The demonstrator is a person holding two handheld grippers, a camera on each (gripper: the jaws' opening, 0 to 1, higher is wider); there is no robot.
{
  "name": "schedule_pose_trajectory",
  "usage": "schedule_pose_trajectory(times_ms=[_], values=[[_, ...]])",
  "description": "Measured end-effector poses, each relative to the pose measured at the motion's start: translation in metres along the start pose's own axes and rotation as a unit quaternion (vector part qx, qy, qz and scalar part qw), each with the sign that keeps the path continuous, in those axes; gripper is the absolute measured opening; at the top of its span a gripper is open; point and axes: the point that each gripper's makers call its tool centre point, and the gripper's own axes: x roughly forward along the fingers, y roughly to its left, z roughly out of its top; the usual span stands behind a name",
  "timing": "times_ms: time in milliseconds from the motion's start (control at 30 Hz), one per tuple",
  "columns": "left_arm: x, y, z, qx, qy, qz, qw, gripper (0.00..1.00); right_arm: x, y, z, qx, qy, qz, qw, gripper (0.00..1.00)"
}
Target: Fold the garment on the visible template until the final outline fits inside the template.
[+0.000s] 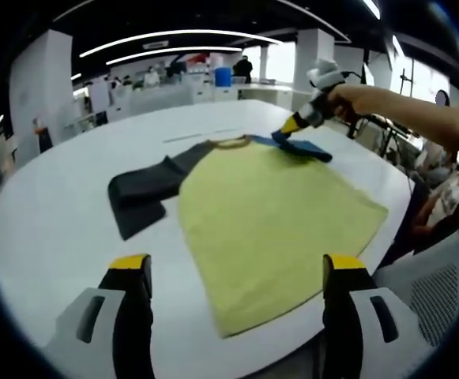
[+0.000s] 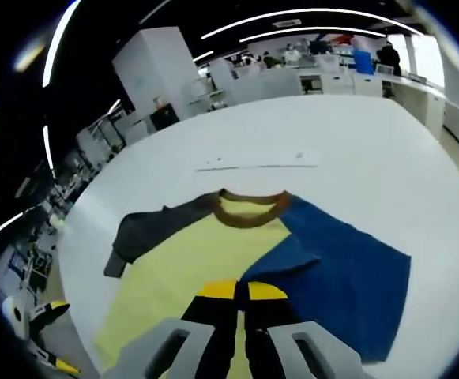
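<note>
A large white bench (image 1: pixel 55 221) with a rounded edge carried the shirt (image 1: pixel 269 221), which lay flat with its yellow body spread toward the near edge. A dark grey sleeve (image 1: pixel 138 197) was folded at one side, a blue sleeve (image 2: pixel 348 276) lay at the other, and a brown collar (image 2: pixel 249 209) faced the far side. A thin pale strip (image 2: pixel 261 164) lay on the bench beyond the collar.

The left claw (image 1: pixel 241 272) hovered near the hem, jaws spread wide and holding nothing. In the right gripper view, the right claw (image 2: pixel 241 292) had its yellow tips pressed together at the edge of the blue sleeve; whether cloth was pinched between them could not be told. In the left gripper view, a hand (image 1: pixel 355 99) held that gripper down at the blue sleeve.

The room behind was an open workspace with white columns (image 2: pixel 154 75), long curved ceiling lights (image 1: pixel 182 39), distant counters (image 2: pixel 332 79) and a few people standing far off.
</note>
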Motion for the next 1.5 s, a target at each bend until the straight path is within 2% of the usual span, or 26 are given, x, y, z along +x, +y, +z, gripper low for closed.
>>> schedule_pose_trajectory(times_ms=[600,933,1133,1500], values=[[0.003,-0.001,-0.002,0.002,0.006,-0.003,1.0000,0.86,0.024,0.051,0.003,-0.036,0.021,0.028,0.9988,0.00],[0.001,0.003,-0.007,0.003,0.014,0.003,0.9999,0.86,0.033,0.072,0.002,-0.053,0.032,0.036,0.9975,0.00],[0.002,0.004,-0.007,0.003,0.012,0.003,0.9999,0.86,0.038,0.082,0.001,-0.089,0.043,0.027,0.9948,0.00],[0.001,0.005,-0.006,0.001,0.008,0.003,1.0000,0.86,0.042,0.107,0.005,-0.104,0.045,0.042,0.9927,0.00]])
